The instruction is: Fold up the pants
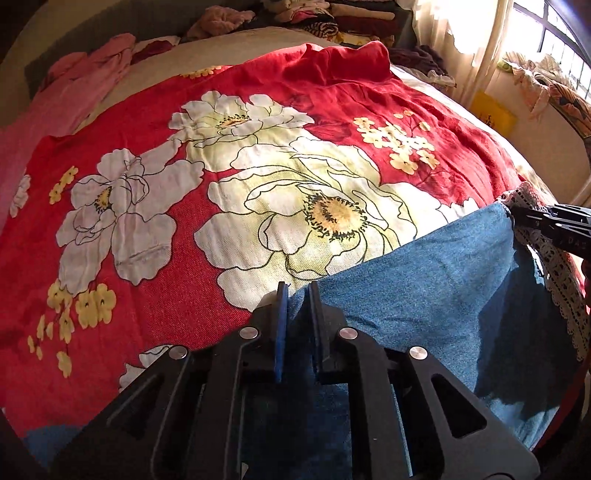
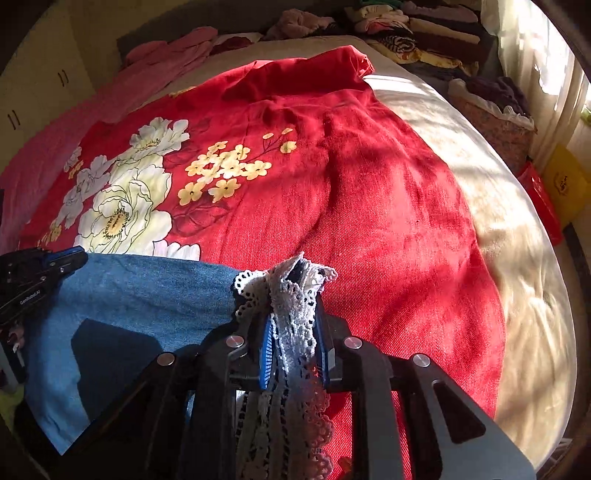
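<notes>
- Home bedroom, lived-in.
- Wide bed with beige mattress cover (image 2: 517, 295), spread with a red cotton bedsheet printed with big white and yellow flowers (image 1: 258, 177).
- Pink crumpled fabric (image 1: 74, 96) along the far left edge of the bed.
- Stacks of folded mixed-colour clothes (image 2: 424, 33) piled at the head end.
- Sunlit window with pale sheer curtain (image 1: 476, 40) on the right side.
- Cream cupboard doors with dark handles (image 2: 37, 96) on the left wall.

A bed (image 2: 480, 206) carries a red floral cover (image 1: 258, 166), with blue pants (image 1: 424, 295) on it.
</notes>
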The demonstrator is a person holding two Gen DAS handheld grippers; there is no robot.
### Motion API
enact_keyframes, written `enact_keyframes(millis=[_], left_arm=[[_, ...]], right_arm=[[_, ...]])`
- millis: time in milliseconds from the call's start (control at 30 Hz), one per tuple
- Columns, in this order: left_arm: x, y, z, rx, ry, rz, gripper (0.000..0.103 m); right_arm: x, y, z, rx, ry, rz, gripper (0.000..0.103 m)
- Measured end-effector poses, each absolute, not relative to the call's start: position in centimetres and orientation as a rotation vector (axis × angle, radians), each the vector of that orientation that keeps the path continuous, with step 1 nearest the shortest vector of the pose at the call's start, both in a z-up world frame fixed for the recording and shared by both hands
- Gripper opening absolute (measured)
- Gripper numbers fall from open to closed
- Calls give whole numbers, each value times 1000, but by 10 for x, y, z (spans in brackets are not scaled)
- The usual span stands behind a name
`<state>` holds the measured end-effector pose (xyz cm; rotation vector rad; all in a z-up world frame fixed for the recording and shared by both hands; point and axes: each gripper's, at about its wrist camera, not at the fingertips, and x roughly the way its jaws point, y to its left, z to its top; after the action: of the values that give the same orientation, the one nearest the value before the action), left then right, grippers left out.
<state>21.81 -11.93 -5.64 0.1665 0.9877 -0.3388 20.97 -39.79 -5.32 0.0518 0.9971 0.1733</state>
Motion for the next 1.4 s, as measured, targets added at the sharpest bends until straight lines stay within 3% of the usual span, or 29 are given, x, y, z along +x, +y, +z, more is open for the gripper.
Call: enact_keyframes(millis=[67, 100, 167, 300, 500, 733, 767, 800, 833, 1067, 1200, 1267, 1400], left_arm=[[217, -118, -54, 160, 984, -345, 8], [216, -115, -51, 150, 986, -348, 17], [211, -109, -40, 123, 985, -357, 36], [188, -90, -8, 87, 925, -372, 60], [133, -29, 26, -30, 846, -339, 75], [66, 61, 18, -102, 843, -171, 77], [59, 72, 14, -109, 850, -144, 77], [50, 85, 8, -123, 862, -117, 77], [44, 97, 4, -136, 873, -91, 77], [25, 138, -18, -225, 932, -21, 77], [33, 139, -32, -279, 964, -45, 78], [38, 136, -38, -295, 985, -57, 79], [49, 133, -46, -362, 1002, -111, 79]], right_arm=[[205, -401, -46, 55, 984, 149, 38], [200, -404, -40, 69, 973, 140, 42], [184, -412, -24, 124, 927, 163, 45], [141, -425, 2, 225, 857, 201, 49], [75, -426, 2, 238, 847, 245, 56], [44, -427, -37, 239, 957, 239, 60], [45, -427, -41, 256, 963, 249, 57], [45, -425, -44, 269, 963, 281, 46], [45, -420, -44, 266, 964, 311, 24], [42, -407, -32, 83, 981, 165, 22], [43, -405, -46, 64, 1018, 144, 32], [39, -409, -38, 89, 1000, 134, 58], [25, -410, -14, 92, 917, 100, 60]])
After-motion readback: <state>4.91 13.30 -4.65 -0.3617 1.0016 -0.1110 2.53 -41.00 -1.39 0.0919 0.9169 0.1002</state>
